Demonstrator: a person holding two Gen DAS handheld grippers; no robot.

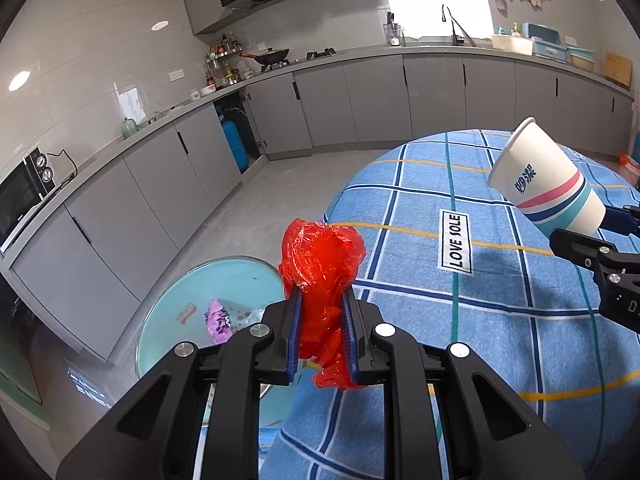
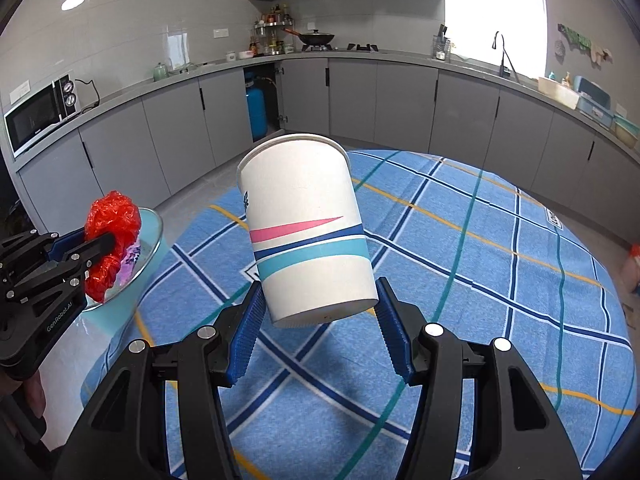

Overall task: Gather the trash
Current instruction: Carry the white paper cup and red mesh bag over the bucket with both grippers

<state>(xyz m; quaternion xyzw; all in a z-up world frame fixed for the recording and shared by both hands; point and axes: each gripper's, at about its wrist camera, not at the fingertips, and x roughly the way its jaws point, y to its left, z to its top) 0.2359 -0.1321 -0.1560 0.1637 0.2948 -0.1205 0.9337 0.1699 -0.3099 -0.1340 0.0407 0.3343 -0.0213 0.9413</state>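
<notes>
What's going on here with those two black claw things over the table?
A person is clearing trash using a handheld gripper in each hand. The left gripper is clamped on a crumpled red plastic bag, held near a light blue bin beside the table that already has some scraps in it. The right gripper grips a white paper cup by its base, lifted above the blue checked tablecloth. Neither piece has been dropped in yet.

Crumpled plastic bag (image 1: pixel 322 280) is bright red, clamped between blue ribbed pads (image 1: pixel 349 332) on the black left gripper (image 1: pixel 322 336). Paper cup (image 2: pixel 308 224) white with pink swoosh, navy and teal bands, blue print on its side. Tablecloth (image 2: pixel 500 280) light blue plaid, navy/white, teal and yellow lines; bin (image 1: pixel 224 280) pale turquoise, cabinets (image 2: pixel 400 100) grey.
</notes>
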